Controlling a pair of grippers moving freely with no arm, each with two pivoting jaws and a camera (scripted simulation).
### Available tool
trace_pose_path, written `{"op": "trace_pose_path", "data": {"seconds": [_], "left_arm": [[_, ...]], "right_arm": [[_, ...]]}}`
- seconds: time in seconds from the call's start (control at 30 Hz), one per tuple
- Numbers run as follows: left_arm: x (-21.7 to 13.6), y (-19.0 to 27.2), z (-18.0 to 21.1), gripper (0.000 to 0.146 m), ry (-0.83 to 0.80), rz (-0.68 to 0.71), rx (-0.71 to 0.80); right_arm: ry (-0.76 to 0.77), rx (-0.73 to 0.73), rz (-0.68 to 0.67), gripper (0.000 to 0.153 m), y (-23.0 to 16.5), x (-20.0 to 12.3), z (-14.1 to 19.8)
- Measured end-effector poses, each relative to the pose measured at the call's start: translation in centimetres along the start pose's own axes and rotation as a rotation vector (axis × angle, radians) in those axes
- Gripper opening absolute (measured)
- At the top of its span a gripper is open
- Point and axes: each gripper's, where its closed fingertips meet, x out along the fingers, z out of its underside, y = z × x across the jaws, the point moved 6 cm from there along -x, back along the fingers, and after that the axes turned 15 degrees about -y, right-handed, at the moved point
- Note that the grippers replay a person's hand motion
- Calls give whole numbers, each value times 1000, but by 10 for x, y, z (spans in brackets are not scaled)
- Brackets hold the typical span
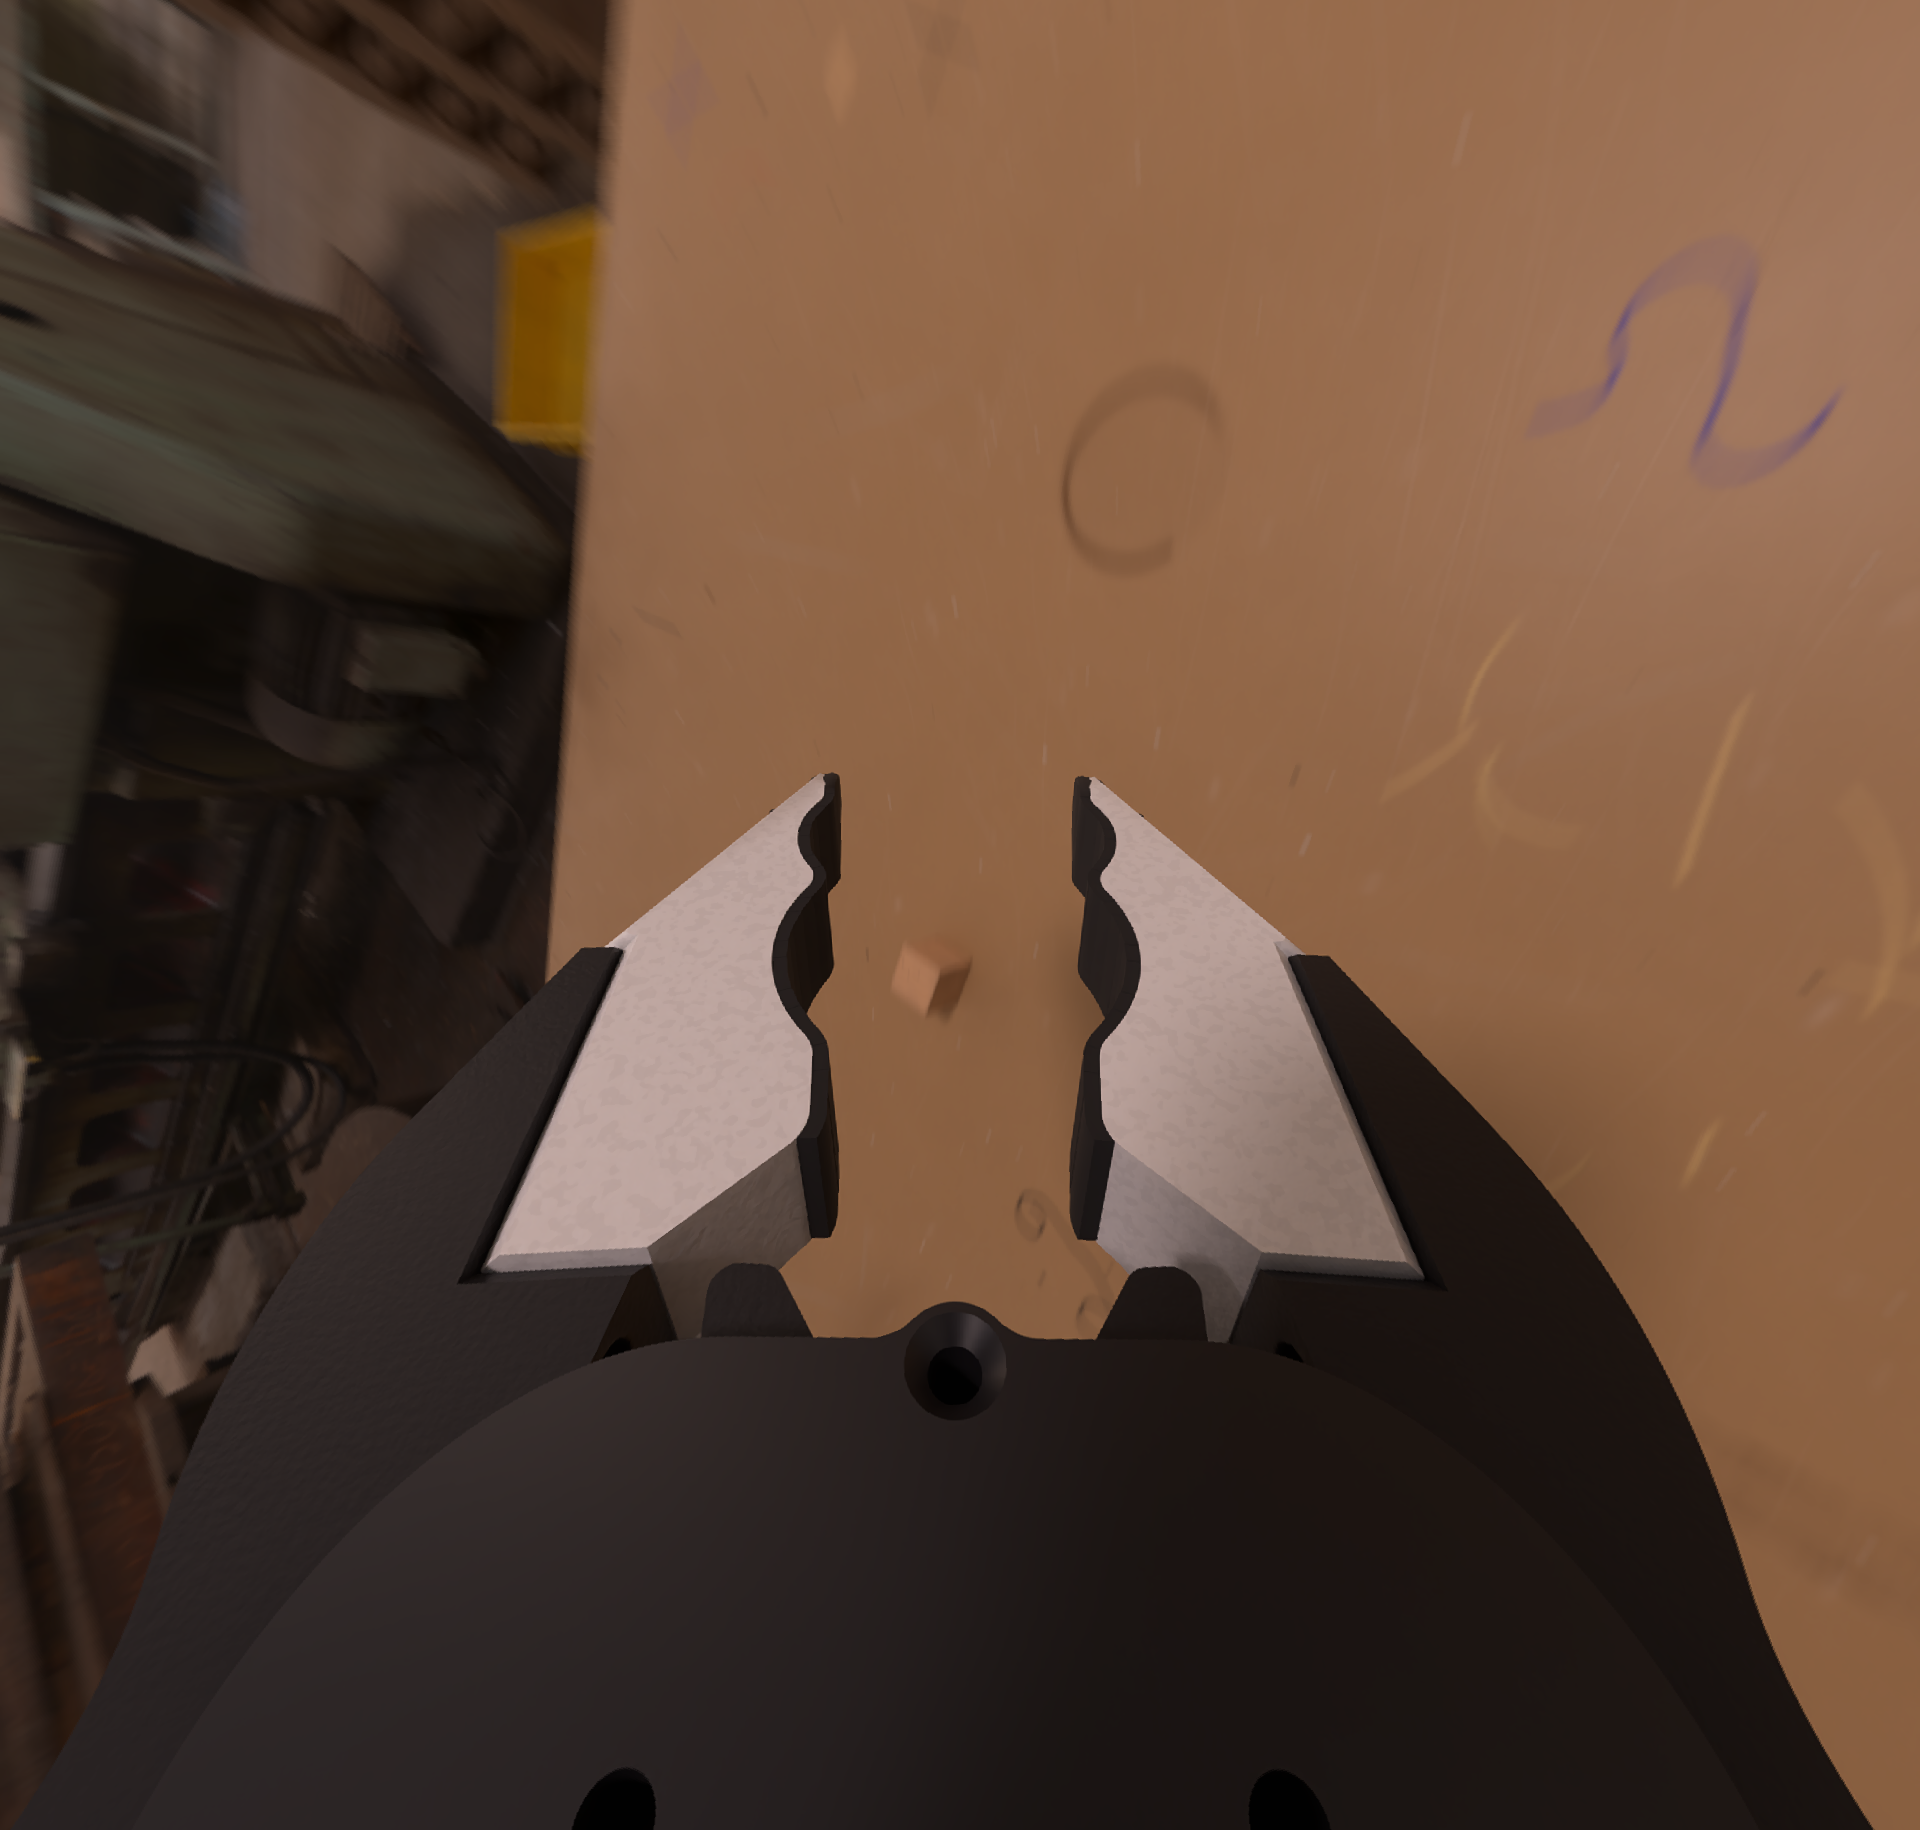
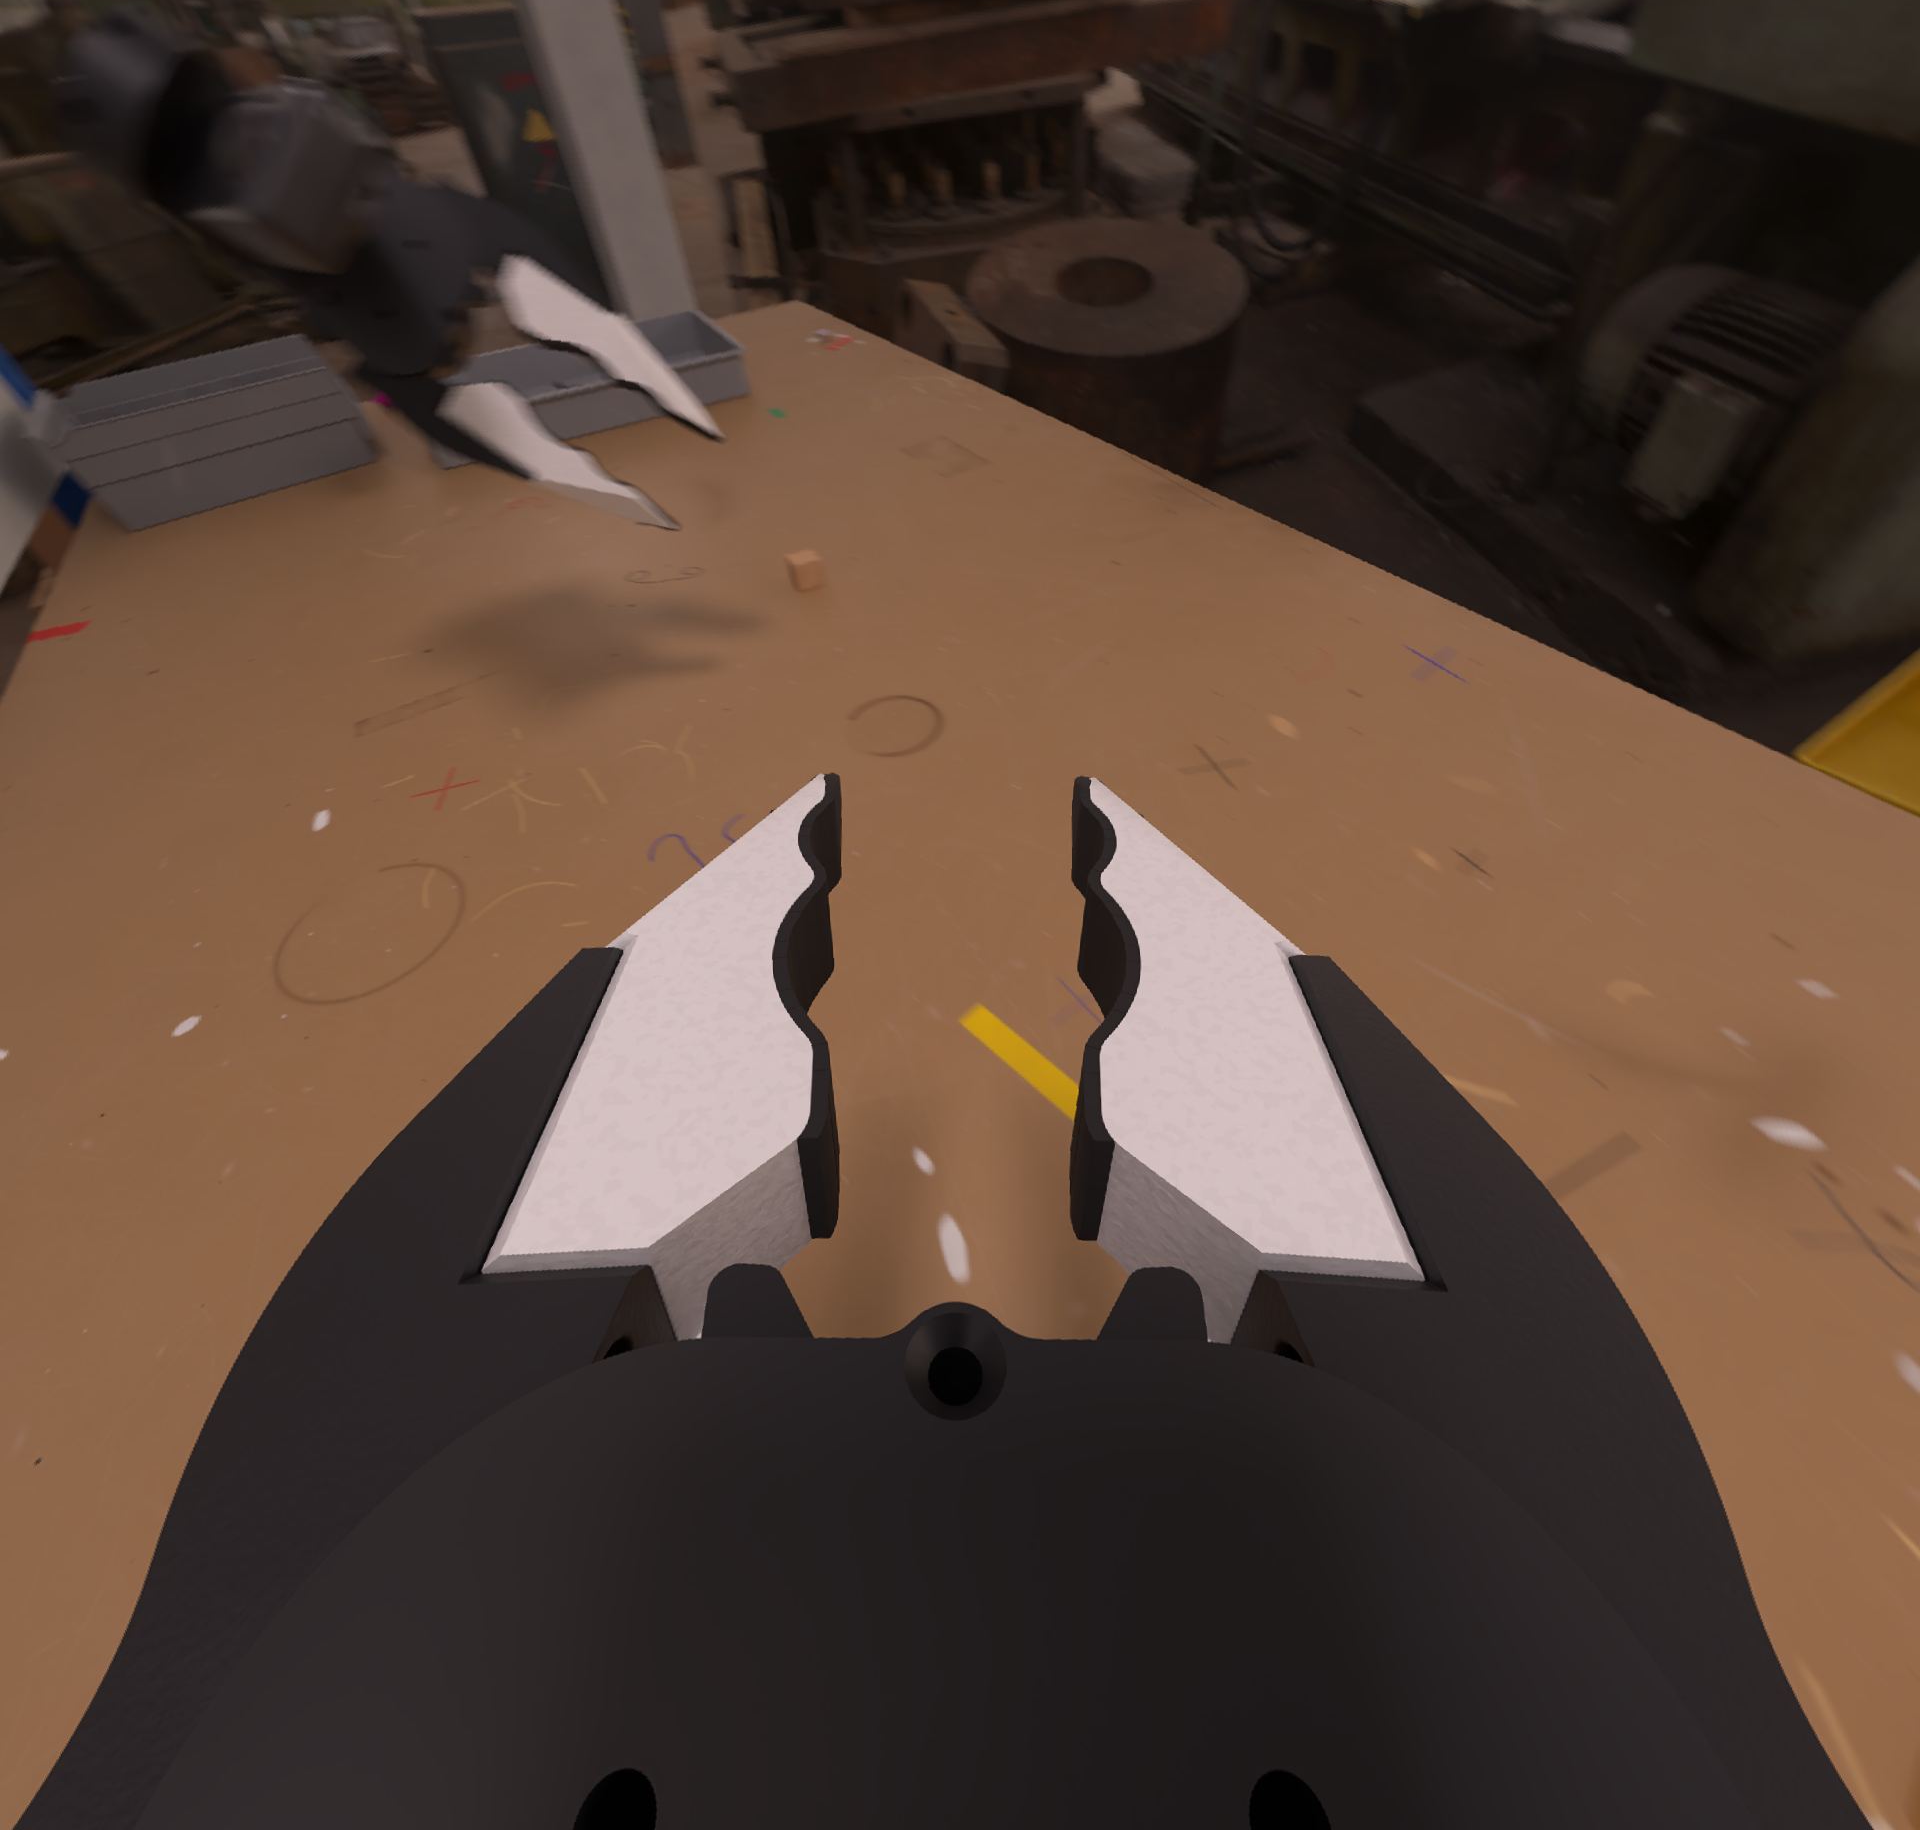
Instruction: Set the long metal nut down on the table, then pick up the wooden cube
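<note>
Two black two-finger grippers with white finger pads, both gaping and empty. Left gripper [image 1: 956,1001] above the scuffed brown fibreboard table [image 1: 1351,637], aimed down at the small pale wooden cube [image 1: 930,972], framed between the fingers but well below them. Right gripper [image 2: 956,1001] low over the same table, nothing between its fingers. Cube alone on bare board, just beyond the left gripper's tips. Grey metal trays [image 2: 208,430] at the far edge. Long metal nut not visible.

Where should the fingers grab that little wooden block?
Probably on two opposite flat sides of the wooden cube, coming down from above. It sits alone on the table, and the open left gripper already frames it.
</note>
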Motion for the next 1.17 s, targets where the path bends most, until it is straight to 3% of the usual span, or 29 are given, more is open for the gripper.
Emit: {"op": "trace_pose_path", "data": {"seconds": [0.13, 0.27, 0.47, 0.63, 0.87, 1.0, 1.17], "left_arm": [[48, -16, 29, 41, -191, 132, 142], [87, -20, 45, 29, -352, 239, 252], [127, -22, 54, 37, -584, 312, 400], [141, -27, 53, 44, -654, 306, 454], [147, -30, 70, 22, -790, 308, 467], [139, -30, 62, 22, -692, 259, 435], [85, -39, 13, 22, -238, 81, 254]], "right_arm": [[17, -112, -43, 44, -23, 43, 4], [-12, -125, -88, 41, -29, 64, 15], [-43, -115, -78, 42, -22, 62, 26], [-4, -107, -88, 41, -23, 53, 24], [-9, -101, -114, 40, -25, 55, 26], [-21, -89, -123, 40, -24, 57, 29], [-15, -35, -219, 40, -27, 61, 30]]}}
